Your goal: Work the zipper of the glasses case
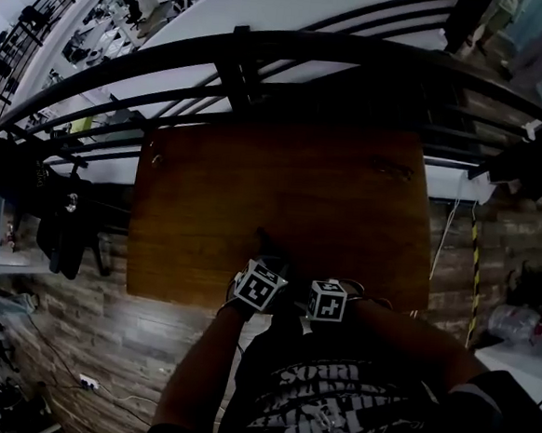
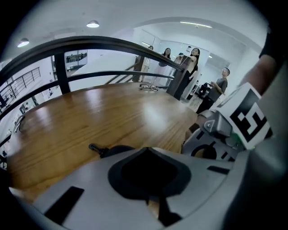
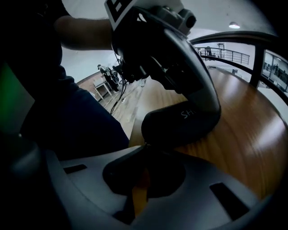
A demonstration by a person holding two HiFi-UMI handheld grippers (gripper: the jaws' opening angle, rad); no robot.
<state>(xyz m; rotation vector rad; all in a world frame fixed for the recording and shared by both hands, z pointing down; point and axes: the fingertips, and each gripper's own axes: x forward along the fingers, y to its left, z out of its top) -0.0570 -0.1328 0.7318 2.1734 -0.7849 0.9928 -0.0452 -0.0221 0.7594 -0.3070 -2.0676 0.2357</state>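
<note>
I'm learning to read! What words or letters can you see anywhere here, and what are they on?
"SH": pale letters on the black oval glasses case, in the right gripper view; any further letters are covered.
White print on the person's black T-shirt, in the head view: too blurred to read.
Nothing else can be read.
</note>
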